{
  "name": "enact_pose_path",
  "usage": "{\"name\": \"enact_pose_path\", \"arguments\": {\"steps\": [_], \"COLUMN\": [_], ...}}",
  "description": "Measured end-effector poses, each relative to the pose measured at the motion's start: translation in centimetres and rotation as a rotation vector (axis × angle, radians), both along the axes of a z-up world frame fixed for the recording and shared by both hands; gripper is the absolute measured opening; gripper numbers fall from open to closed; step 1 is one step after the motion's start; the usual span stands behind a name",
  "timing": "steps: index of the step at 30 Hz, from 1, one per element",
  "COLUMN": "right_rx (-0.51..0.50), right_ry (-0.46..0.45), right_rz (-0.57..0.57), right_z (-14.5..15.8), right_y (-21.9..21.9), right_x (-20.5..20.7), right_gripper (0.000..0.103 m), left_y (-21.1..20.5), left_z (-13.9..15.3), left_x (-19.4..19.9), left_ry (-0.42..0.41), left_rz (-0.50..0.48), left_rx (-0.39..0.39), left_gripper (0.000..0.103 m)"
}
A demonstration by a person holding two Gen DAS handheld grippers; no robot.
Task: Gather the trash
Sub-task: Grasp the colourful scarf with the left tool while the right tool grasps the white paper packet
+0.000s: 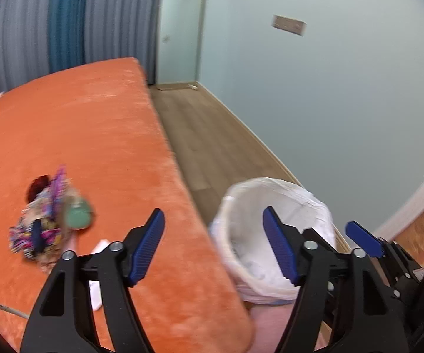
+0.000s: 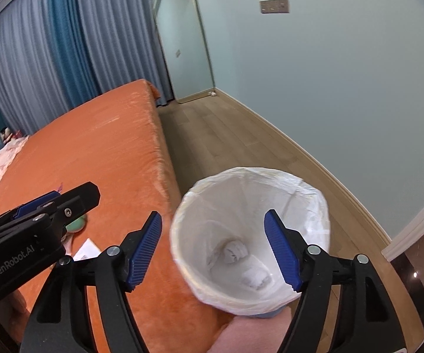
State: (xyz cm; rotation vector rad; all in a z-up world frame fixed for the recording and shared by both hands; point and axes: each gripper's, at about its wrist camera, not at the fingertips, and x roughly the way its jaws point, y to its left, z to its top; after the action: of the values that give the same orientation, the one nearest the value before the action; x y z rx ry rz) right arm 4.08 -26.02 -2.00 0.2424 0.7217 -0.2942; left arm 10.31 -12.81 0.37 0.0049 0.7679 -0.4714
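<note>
Nearest the lens: black arms and blue ribbed pads of the left gripper (image 1: pixel 213 242), jaws apart, nothing between the pads; tips astride the bed's long edge, left pad above orange cover, right pad in front of the bin's mouth. Same stance for the right gripper (image 2: pixel 213 245): jaws spread wide, empty, framing the open mouth of the wastebasket (image 2: pixel 315 203). No earlier picture to show jaw motion.

Wastebasket on the floor, just beside the bed's side edge, lined with a white plastic bag folded over the rim. Inside, at the bottom, two crumpled white paper wads (image 2: pixel 235 251), loose, near each other. Rim tilted toward the camera in the right wrist view, blurred in the left wrist view.

Bed (image 1: pixel 100 123) with orange plush cover, its long edge running from the near foreground away to the curtains (image 2: pixel 50 58). On the cover, well apart from the edge: a heap of colourful crumpled wrappers (image 1: pixel 41 223) with a pale green rounded object (image 1: pixel 78 216) touching its right side, both blurred. Just below the heap, flat white paper scraps (image 1: pixel 100 247), partly hidden behind the left gripper's arm.

Open wooden floor (image 2: pixel 226 141) between bed edge and pale wall (image 2: pixel 344 88), a bare strip widening toward the standing mirror (image 2: pixel 182 47) in the far corner. Baseboard curving along the right; wall plate high on the wall.
</note>
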Motion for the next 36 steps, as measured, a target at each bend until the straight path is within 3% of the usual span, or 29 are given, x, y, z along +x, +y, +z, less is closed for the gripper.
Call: {"name": "enact_pose_path", "arguments": {"steps": [10, 15, 24, 30, 36], "right_rx": [-0.001, -0.002, 0.004, -0.011, 0.001], "right_ry": [0.022, 0.05, 0.119, 0.142, 0.164], "right_rz": [0.175, 0.25, 0.371, 0.418, 0.423], "right_z": [0.3, -0.8, -3.7, -4.8, -6.0], "right_y": [8.4, 12.3, 17.9, 20.3, 21.2], "right_x": [1.9, 2.9, 4.6, 6.2, 8.0], "right_gripper": [0.075, 0.079, 0.079, 0.079, 0.079], "left_y": [10.1, 15.3, 23.0, 25.5, 24.1], "left_z": [-0.8, -1.4, -4.0, -5.7, -7.3], "left_x": [0.3, 0.6, 1.0, 2.3, 5.4], "left_ry": [-0.015, -0.008, 0.056, 0.101, 0.118], "left_rz": [0.226, 0.355, 0.501, 0.544, 0.486], "left_rx": [0.054, 0.061, 0.083, 0.072, 0.085], "left_gripper": [0.071, 0.087, 0.088, 0.088, 0.087]}}
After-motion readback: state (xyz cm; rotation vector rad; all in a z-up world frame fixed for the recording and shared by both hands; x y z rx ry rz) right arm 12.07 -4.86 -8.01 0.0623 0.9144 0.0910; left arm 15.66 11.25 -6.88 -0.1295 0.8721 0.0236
